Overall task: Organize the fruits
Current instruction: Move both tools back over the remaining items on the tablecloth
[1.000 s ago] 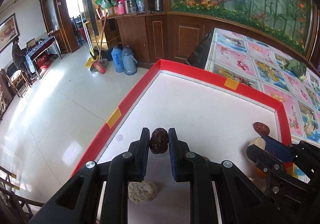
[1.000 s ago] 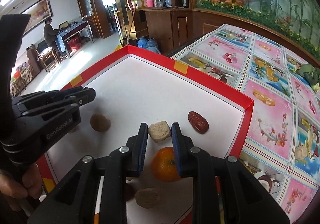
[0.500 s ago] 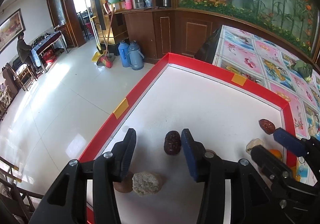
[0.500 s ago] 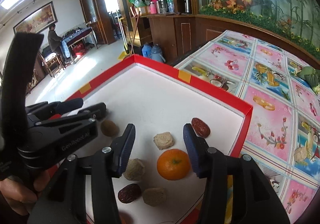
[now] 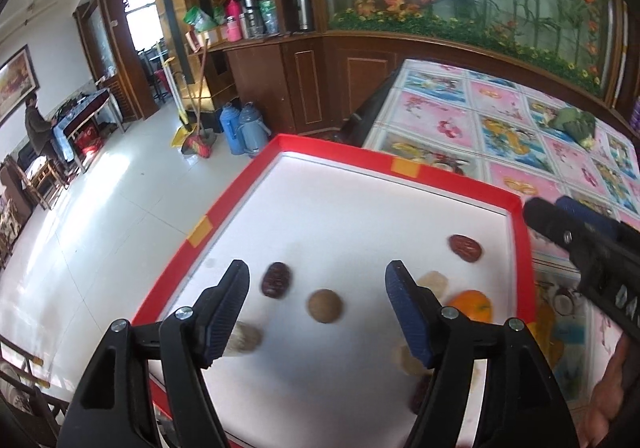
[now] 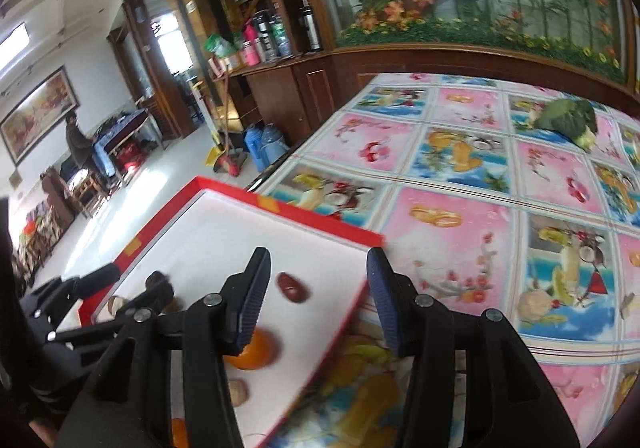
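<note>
A white tray with a red rim (image 5: 456,177) holds several fruits. In the left wrist view a dark date (image 5: 276,279), a round brown fruit (image 5: 325,305), a red date (image 5: 464,247), an orange (image 5: 470,305) and pale lumps (image 5: 245,340) lie on it. My left gripper (image 5: 318,302) hangs open above the tray, holding nothing, the brown fruit between its fingers' lines. My right gripper (image 6: 316,290) is open and empty over the tray's right rim (image 6: 320,218), with the red date (image 6: 292,287) and the orange (image 6: 252,350) below it.
The tray sits at the corner of a table covered by a pink fruit-print cloth (image 6: 480,176), with a green vegetable (image 6: 568,120) far back. Shiny floor (image 5: 100,208) drops off to the left, with flasks and brooms by a wooden cabinet. A person sits far left.
My left gripper let go of the dark date, opened wide and drew back. My right gripper opened, released the pale lump and swung right toward the tray's rim.
</note>
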